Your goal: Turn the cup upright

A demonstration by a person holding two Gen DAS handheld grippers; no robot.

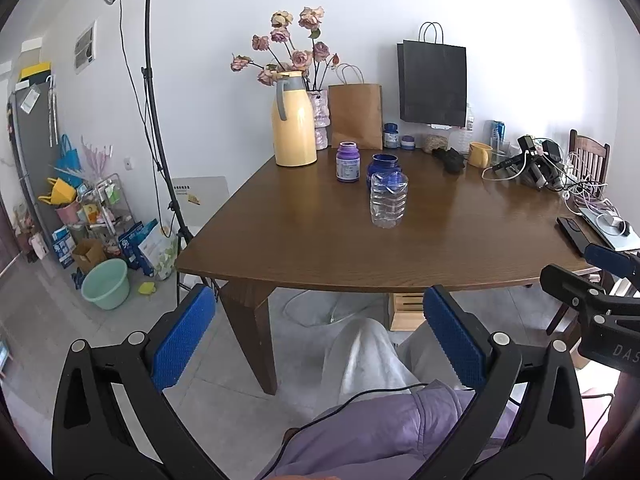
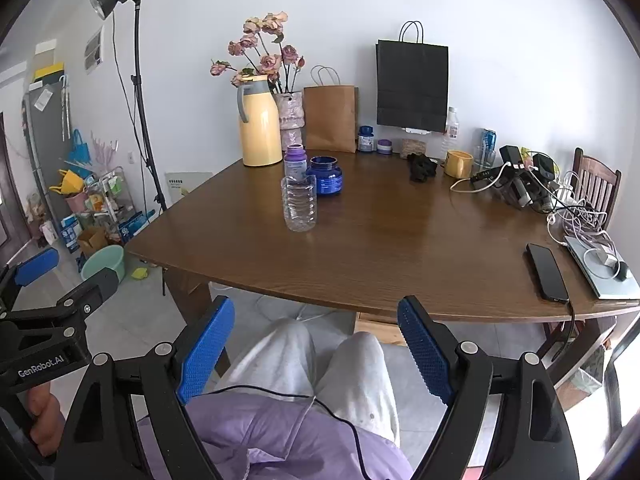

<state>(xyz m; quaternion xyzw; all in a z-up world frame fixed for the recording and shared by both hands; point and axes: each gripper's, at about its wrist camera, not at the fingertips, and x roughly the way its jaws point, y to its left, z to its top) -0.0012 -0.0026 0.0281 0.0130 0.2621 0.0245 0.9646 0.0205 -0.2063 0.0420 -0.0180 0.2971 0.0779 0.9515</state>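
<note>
A clear ribbed plastic cup [image 1: 389,200] stands on the brown wooden table [image 1: 312,248], mouth side up as far as I can tell; it also shows in the right wrist view [image 2: 299,208]. My left gripper [image 1: 316,336] is open and empty, held below the table's near edge over the person's lap. My right gripper [image 2: 316,344] is open and empty, also below the near edge. The right gripper shows in the left wrist view [image 1: 596,276], and the left gripper shows in the right wrist view [image 2: 60,280].
Behind the cup stand a blue jar [image 1: 383,168], a purple bottle [image 1: 347,161] and a yellow thermos [image 1: 294,120]. Paper bags, flowers and a yellow mug [image 1: 479,154] line the back. Cables, chargers, a phone [image 2: 547,272] and a laptop crowd the right side.
</note>
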